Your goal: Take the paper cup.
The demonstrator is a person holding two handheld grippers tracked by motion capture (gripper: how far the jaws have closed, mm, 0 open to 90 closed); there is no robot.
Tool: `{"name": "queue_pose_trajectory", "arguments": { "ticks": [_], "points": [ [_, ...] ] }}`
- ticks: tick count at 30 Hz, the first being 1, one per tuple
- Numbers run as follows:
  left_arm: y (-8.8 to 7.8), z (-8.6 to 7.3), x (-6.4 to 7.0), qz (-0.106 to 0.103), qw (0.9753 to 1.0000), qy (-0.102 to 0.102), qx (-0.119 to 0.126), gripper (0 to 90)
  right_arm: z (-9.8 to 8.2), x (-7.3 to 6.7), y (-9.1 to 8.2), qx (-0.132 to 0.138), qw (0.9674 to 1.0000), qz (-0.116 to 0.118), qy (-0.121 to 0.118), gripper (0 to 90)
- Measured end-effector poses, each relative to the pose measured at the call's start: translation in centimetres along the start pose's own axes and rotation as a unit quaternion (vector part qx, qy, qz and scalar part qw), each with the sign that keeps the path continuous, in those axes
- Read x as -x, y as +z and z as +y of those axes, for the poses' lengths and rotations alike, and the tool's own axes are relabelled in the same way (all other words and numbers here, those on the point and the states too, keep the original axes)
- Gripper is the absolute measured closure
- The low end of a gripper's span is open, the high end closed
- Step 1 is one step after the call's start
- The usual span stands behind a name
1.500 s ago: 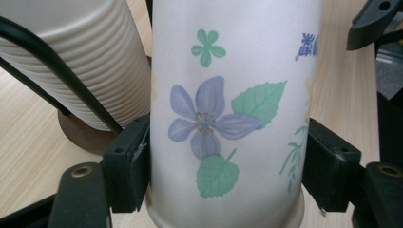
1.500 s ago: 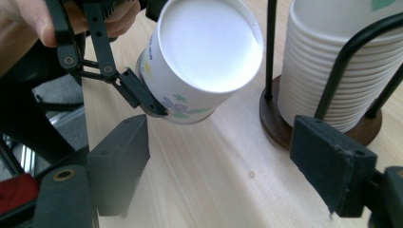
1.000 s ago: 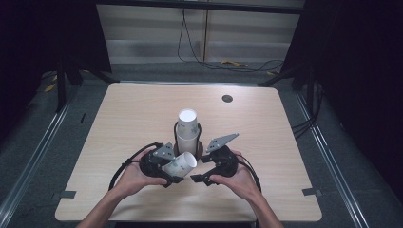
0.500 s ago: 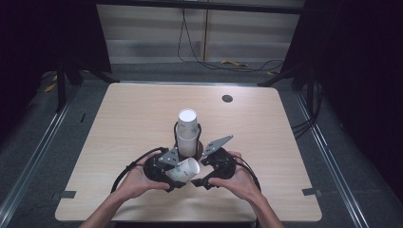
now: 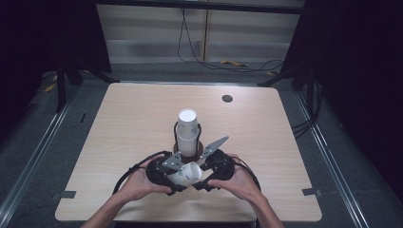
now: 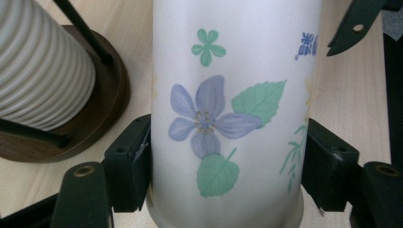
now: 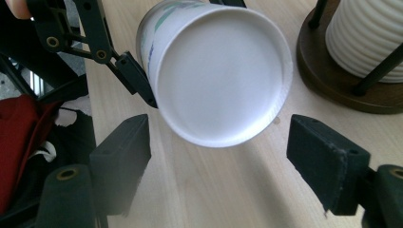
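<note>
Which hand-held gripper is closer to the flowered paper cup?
Left. The left hand-held gripper is clamped on the flowered paper cup; the right hand-held gripper faces its base, open, not touching.

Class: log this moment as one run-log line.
left gripper: shut on flowered cup | right gripper: open, facing cup base | ribbed cups in stand

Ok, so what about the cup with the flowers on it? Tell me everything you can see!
The flowered cup looks like white paper, printed with a purple flower, green leaves, a small green blossom and some blue writing. It lies tipped on its side, clamped across its body by the left hand-held gripper. Its plain white round bottom faces the open right hand-held gripper, which isn't touching it. It sits near the table's front edge, just in front of the ribbed cups in their wooden holder.
</note>
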State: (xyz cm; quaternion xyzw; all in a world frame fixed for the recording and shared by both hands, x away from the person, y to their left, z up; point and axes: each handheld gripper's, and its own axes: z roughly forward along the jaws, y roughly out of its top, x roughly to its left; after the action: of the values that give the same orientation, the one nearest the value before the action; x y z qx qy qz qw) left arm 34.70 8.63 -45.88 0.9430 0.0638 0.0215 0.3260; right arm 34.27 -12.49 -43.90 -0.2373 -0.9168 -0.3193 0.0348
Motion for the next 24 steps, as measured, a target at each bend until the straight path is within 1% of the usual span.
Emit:
{"name": "queue_pose_trajectory", "arguments": {
  "ticks": [2,3,4,6,8,9,11,13,14,16,17,18,19,20,22,24],
  "points": [
    [0.11,0.04,0.08,0.0,1.0,0.002,0.0,29.2,-0.01,-0.02,0.11,-0.004,1.0,-0.001,0.0,18.3],
    [0.11,0.06,0.09,0.001,1.0,0.005,-0.002,29.2,-0.02,-0.04,0.17,-0.007,1.0,-0.004,0.003,15.8],
    [0.15,0.08,0.16,0.001,1.0,0.002,-0.001,29.2,-0.02,-0.09,0.19,-0.012,0.9999,-0.005,0.008,14.9],
    [0.2,0.14,0.21,0.0,1.0,0.004,-0.004,29.2,-0.04,-0.01,0.31,-0.014,0.9999,-0.005,0.001,15.0],
    [0.33,0.16,0.28,0.002,1.0,0.006,-0.005,29.2,-0.02,-0.12,0.38,-0.021,0.9998,-0.006,0.003,14.9],
    [0.37,0.19,0.33,0.0,1.0,0.006,-0.006,29.2,-0.02,-0.12,0.38,-0.021,0.9998,-0.006,0.003,14.9],
    [0.46,0.22,0.4,0.002,0.9999,0.009,-0.009,29.2,-0.02,-0.17,0.4,-0.02,0.9998,-0.007,0.004,15.1],
    [0.47,0.26,0.41,0.0,0.9999,0.011,-0.009,29.2,-0.01,-0.14,0.37,-0.02,0.9998,-0.004,0.007,16.8],
    [0.5,0.28,0.48,0.0,0.9999,0.009,-0.008,29.2,-0.02,-0.12,0.37,-0.02,0.9998,-0.002,0.006,18.1],
    [0.51,0.31,0.51,-0.001,0.9999,0.012,-0.01,29.2,-0.01,-0.06,0.45,-0.022,0.9998,0.003,0.002,19.4],
    [0.53,0.31,0.55,0.001,0.9999,0.012,-0.011,29.2,0.02,-0.11,0.54,-0.028,0.9996,0.009,0.005,22.0],
    [0.53,0.33,0.56,0.004,0.9998,0.016,-0.015,29.2,0.02,-0.11,0.54,-0.028,0.9996,0.009,0.005,22.0],
    [0.54,0.35,0.59,0.005,0.9997,0.016,-0.017,29.2,0.02,-0.05,0.59,-0.03,0.9995,0.011,0.001,24.6],
    [0.51,0.36,0.56,0.006,0.9996,0.018,-0.019,29.2,0.02,-0.03,0.66,-0.033,0.9993,0.015,0.001,24.2],
    [0.49,0.34,0.54,0.007,0.9998,0.015,-0.015,29.2,0.0,0.06,0.84,-0.042,0.999,0.017,0.0,23.9],
    [0.48,0.34,0.55,0.008,0.9997,0.016,-0.019,29.2,0.01,0.12,0.95,-0.047,0.9987,0.019,-0.001,23.4]
  ]
}}
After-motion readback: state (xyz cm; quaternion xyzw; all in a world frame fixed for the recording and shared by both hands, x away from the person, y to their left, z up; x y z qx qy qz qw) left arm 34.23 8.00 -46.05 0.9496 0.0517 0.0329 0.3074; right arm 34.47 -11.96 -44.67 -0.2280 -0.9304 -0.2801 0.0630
